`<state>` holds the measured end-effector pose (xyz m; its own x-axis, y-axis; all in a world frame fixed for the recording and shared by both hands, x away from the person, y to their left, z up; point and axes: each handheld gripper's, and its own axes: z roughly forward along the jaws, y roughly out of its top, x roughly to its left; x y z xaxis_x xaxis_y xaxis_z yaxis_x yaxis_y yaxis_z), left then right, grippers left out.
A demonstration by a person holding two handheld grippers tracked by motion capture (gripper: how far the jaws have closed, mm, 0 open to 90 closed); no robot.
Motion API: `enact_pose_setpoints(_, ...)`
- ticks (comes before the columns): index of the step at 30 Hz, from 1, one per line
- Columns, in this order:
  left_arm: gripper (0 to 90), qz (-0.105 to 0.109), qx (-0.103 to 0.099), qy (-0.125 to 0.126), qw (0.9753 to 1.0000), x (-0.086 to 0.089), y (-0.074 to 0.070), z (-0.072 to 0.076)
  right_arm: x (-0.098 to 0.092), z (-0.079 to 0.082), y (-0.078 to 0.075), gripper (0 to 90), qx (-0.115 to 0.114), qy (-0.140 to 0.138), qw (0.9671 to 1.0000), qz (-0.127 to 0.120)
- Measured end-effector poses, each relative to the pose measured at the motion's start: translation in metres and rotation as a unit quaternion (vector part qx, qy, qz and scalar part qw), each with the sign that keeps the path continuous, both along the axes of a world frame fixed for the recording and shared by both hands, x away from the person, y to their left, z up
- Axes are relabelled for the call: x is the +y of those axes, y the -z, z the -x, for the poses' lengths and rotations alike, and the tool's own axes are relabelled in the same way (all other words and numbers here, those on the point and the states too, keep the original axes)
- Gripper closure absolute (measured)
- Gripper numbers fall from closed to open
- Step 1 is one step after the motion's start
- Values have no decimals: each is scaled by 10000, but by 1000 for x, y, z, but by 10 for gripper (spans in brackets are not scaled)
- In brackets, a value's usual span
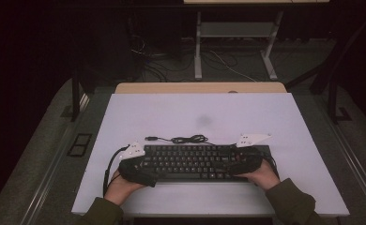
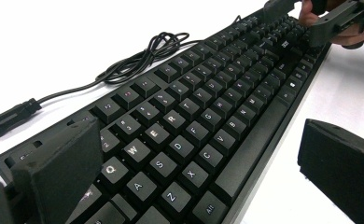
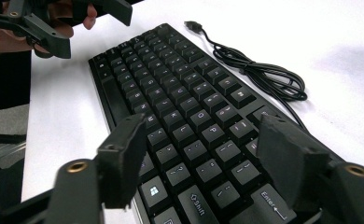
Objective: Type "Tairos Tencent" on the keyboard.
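The keyboard [image 1: 195, 161] is lying near the front of the table [image 1: 171, 112], each end is straddled by the wide-open left gripper [image 2: 194, 177] and right gripper [image 3: 203, 158], and a squeeze seems needed before lifting.

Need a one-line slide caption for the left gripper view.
Left gripper, jaws open, straddling the black keyboard's left end.

I note the keyboard [image 2: 194, 126] is matt black plastic, its cable [image 3: 259, 70] glossy, tabletop [image 1: 171, 112] smooth matt white, left gripper [image 2: 208, 158] pads rough.
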<state>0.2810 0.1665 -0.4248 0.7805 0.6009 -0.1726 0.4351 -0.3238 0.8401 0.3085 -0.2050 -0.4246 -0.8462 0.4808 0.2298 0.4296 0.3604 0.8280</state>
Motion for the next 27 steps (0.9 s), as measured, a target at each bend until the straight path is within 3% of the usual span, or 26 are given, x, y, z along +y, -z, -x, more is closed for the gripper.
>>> enact_pose_setpoints(17, 0, -17, 3, 13, 10000, 0, 1, 0, 2, 1, 8, 760, -32, -287, 9987, 430)
enact_pose_setpoints(27, 0, -30, -1, 29, 10000, -2, 1, 0, 2, 2, 11, 886, 1, -448, 9967, 675)
